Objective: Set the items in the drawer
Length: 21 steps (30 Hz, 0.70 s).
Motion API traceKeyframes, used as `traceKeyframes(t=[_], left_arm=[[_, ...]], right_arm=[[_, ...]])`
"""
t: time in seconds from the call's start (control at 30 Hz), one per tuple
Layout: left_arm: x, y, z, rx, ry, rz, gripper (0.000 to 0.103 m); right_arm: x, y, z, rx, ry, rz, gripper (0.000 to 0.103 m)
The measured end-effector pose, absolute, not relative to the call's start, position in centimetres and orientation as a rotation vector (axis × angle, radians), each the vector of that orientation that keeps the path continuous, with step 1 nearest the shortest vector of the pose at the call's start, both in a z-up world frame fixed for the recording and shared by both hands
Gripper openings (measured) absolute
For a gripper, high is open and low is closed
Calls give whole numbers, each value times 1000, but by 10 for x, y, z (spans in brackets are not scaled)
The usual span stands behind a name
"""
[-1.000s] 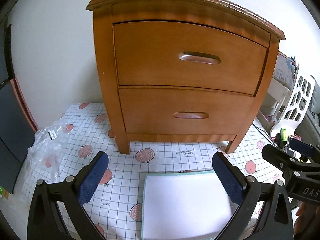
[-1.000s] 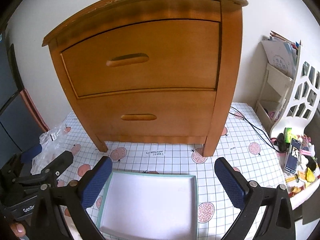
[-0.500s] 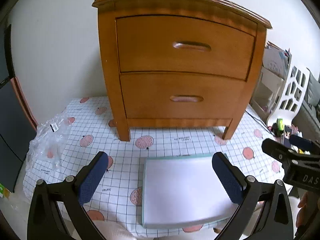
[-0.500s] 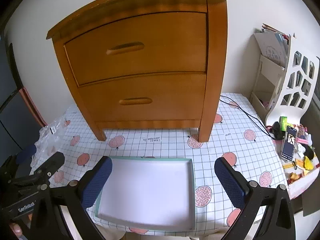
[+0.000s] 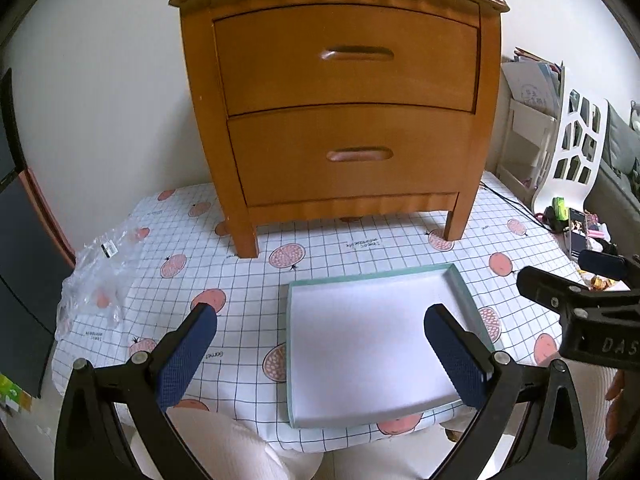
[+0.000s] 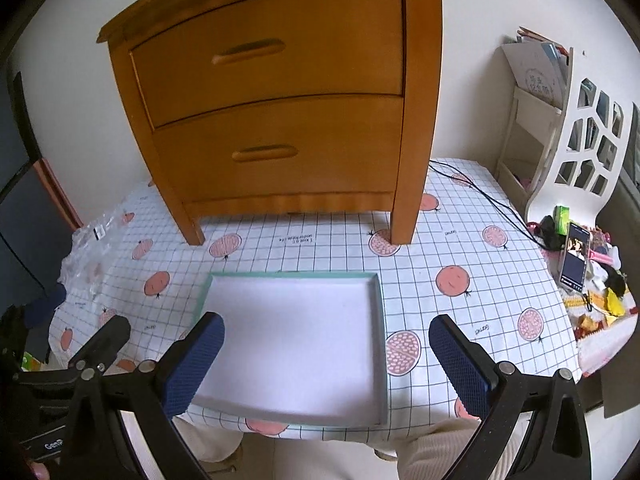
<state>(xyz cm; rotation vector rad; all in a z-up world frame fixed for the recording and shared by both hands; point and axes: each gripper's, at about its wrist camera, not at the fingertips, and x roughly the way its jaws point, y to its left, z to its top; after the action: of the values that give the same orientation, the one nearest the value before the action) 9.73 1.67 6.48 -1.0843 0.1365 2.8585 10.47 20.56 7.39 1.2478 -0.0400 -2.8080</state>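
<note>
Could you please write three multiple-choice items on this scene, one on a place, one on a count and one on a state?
1. Where does the white tray lie?
A. on top of the cabinet
B. on the tablecloth in front of the cabinet
C. inside a drawer

2. How many drawers does the cabinet have?
A. one
B. two
C. four

3. How do the drawers stand?
A. both shut
B. top one pulled out
C. both pulled out

Answers:
1 B: the tray rests on the checked tablecloth, on the near side of the cabinet's legs.
2 B: two fronts, each with one handle.
3 A: both fronts sit flush with the frame.
</note>
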Motion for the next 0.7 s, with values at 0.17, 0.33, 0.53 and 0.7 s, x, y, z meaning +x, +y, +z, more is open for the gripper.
traceKeyframes(t=[0.17,0.33,0.53,0.7], left_arm=[[102,10,50,-1127,116,2873,103],[103,10,36,-1166,137,2866,103],[105,7,25,-1186,130,2868,103],[104,8,16,-1212,137,2862,103]], right_arm=[[112,203,60,1245,-15,-2794,103],[117,202,49,1247,-12,-2782,103],[119,203,36,1249,12,-2777,103],[121,201,26,1248,37,-2766,103]])
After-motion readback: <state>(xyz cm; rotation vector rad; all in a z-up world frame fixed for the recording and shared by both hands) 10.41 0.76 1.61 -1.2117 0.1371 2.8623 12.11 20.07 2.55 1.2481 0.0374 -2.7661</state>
